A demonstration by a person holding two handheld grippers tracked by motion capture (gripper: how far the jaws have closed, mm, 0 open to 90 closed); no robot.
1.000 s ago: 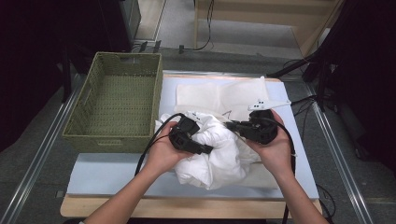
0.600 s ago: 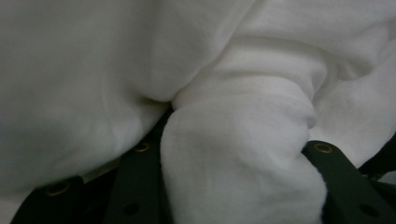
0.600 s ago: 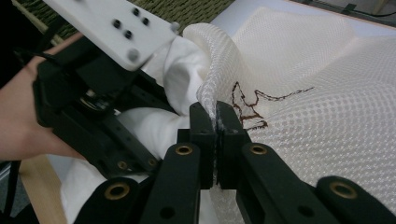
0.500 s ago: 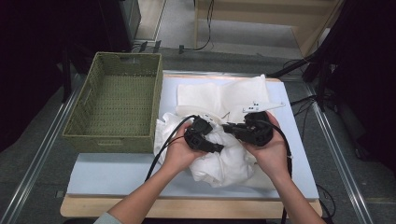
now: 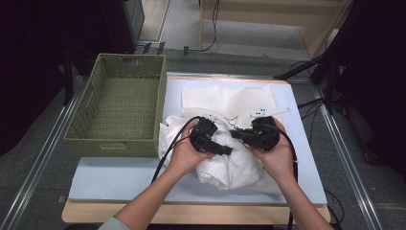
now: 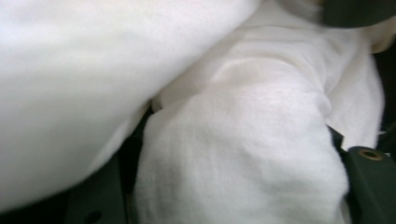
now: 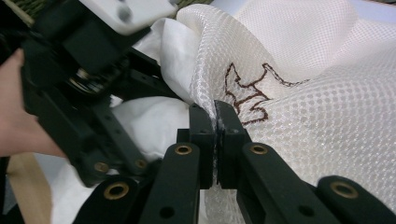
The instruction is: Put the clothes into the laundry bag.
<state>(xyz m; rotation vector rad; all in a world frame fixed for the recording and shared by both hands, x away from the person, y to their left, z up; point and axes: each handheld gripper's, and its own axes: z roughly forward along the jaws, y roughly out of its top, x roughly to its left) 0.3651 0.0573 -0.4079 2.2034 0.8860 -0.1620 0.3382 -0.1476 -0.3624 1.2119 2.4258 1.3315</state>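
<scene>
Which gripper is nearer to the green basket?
Left. The left gripper lies on the white cloth just right of the green basket; the right gripper is farther right, shut on the mesh bag.

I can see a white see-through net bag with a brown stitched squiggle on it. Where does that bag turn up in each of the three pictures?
High view: the mesh bag lies flat at the table's middle, behind both grippers.
Left gripper view: I cannot make out the mesh; plain white cloth fills the frame.
Right gripper view: the bag spreads over the right half, its edge pinched in the right gripper.
Shared landmark: the brown stitched figure, just behind the grippers in the high view.
</scene>
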